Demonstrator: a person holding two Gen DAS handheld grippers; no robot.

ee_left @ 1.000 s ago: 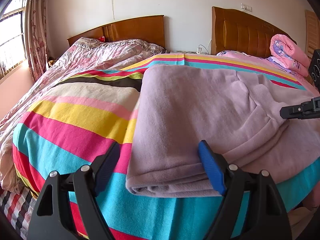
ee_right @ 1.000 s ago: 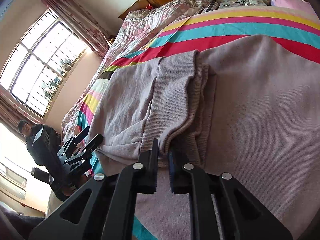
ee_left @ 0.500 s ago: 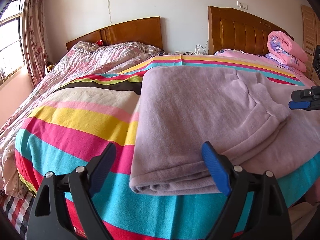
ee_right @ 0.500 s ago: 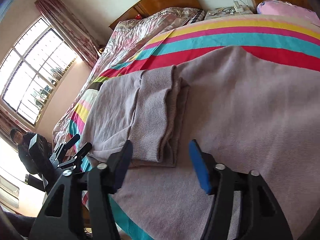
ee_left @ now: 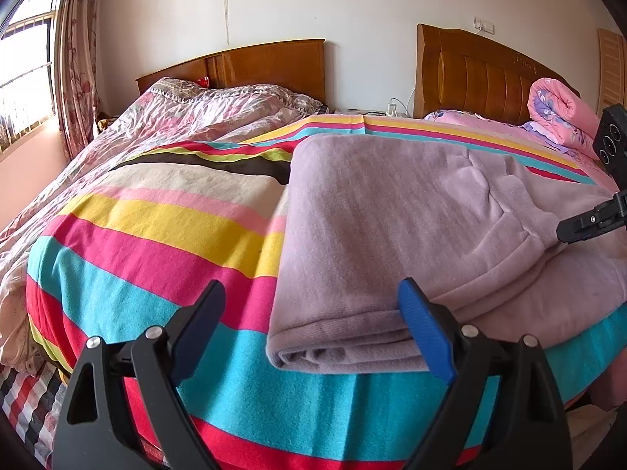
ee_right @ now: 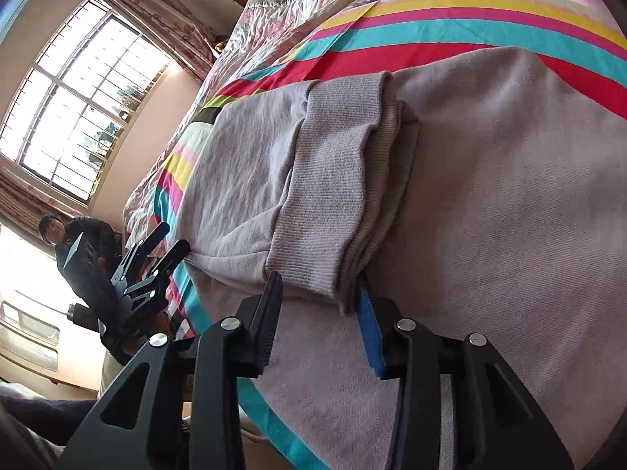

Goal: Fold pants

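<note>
Lilac fleece pants (ee_left: 392, 211) lie folded on the striped bedspread (ee_left: 156, 235), the fold edge hanging near the bed's front. My left gripper (ee_left: 313, 325) is open at that fold edge, its blue pad (ee_left: 425, 337) against the cloth and nothing pinched. In the right wrist view the ribbed cuffs (ee_right: 329, 203) lie stacked on the pants (ee_right: 509, 196). My right gripper (ee_right: 318, 291) straddles the cuffs' near corner, its jaws closing, and the cloth between them is not squeezed. The right gripper (ee_left: 580, 227) also shows at the left wrist view's right edge, and the left gripper (ee_right: 156, 246) at the bed's corner.
A crumpled floral quilt (ee_left: 188, 117) covers the bed's left side under wooden headboards (ee_left: 482, 74). A rolled pink blanket (ee_left: 560, 113) sits at the back right. A person in dark clothes (ee_right: 82, 243) stands by the window (ee_right: 78, 109). A checked cloth (ee_left: 27, 403) hangs below.
My right gripper was shut on the cuffs, then opened wide and let them lie flat, and its jaws have since narrowed around the cuffs' corner. The left gripper has stayed open and nearly still.
</note>
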